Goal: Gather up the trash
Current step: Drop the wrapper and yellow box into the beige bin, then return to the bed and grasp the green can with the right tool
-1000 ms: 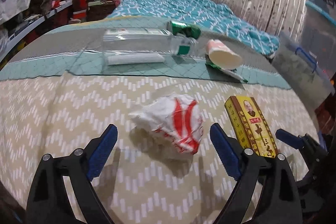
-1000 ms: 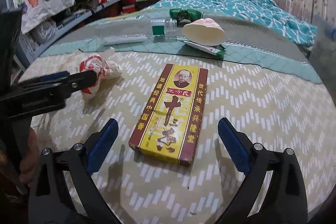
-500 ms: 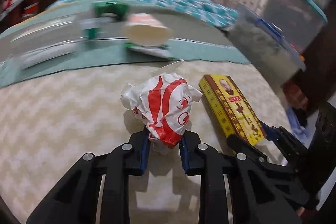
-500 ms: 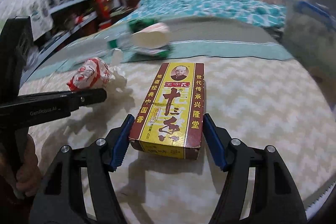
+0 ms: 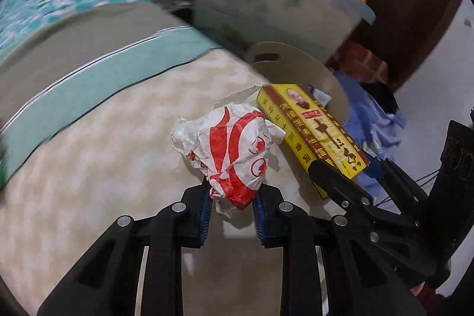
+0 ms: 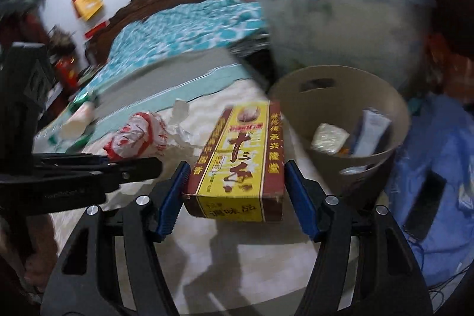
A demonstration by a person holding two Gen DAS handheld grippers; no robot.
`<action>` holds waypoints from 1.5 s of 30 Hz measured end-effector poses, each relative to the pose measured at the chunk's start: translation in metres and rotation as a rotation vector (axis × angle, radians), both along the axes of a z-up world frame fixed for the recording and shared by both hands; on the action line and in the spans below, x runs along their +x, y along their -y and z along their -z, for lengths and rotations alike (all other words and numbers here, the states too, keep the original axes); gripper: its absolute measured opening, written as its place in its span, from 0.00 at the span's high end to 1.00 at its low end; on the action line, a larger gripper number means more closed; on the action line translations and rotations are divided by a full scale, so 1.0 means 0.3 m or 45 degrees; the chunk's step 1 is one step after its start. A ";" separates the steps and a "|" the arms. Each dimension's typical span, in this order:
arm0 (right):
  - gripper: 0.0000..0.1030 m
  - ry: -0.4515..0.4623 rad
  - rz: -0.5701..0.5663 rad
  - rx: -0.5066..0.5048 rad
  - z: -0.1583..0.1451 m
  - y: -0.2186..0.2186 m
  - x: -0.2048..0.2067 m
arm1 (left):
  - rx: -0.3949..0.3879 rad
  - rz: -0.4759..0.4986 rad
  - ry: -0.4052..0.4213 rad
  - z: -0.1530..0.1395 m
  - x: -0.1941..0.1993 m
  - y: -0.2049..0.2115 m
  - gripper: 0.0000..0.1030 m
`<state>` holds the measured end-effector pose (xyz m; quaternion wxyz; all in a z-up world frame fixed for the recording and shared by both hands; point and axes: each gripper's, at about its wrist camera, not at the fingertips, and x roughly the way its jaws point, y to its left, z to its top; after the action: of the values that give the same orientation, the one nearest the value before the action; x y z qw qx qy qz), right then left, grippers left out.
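Observation:
My left gripper [image 5: 231, 206] is shut on a crumpled red and white paper wrapper [image 5: 231, 147], held above the patterned bedspread. My right gripper [image 6: 235, 185] is shut on a yellow and maroon box [image 6: 243, 156] with Chinese print, held off the bed; the box also shows in the left wrist view [image 5: 311, 132]. A beige trash bin [image 6: 382, 96] stands just past the bed's edge, right of the box, with several bits of trash inside. The wrapper also shows in the right wrist view [image 6: 139, 138], left of the box.
A large clear storage tub with a blue lid [image 6: 340, 28] stands behind the bin. A paper cup [image 6: 77, 120] and other litter lie on the bed at far left. Blue cloth and a dark phone [image 6: 423, 206] lie at right.
Both grippers closed on their items a second ago. Both have since lifted and swung right, bringing the bin and the storage tub into view.

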<state>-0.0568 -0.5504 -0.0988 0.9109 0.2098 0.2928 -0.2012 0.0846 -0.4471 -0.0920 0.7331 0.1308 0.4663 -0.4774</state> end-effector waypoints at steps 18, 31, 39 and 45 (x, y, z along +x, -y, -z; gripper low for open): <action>0.22 0.042 0.257 0.093 0.036 0.272 -0.057 | 0.038 0.039 0.024 0.051 0.054 0.384 0.22; 0.22 0.098 0.014 0.096 -0.053 0.079 0.081 | 0.106 -0.276 0.255 0.016 0.149 -0.355 0.22; 0.21 0.017 -0.445 0.176 -0.153 -0.204 0.454 | 0.171 -0.783 0.413 -0.038 0.361 -0.958 0.22; 0.22 -0.137 -0.831 -0.322 -0.281 -0.680 0.922 | -0.192 -1.028 0.220 -0.080 0.437 -1.243 0.22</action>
<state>0.2198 -0.3463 -0.0144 0.9293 -0.0201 0.3646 0.0552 0.2158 -0.0743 -0.0681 0.9053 -0.0770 0.3808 -0.1718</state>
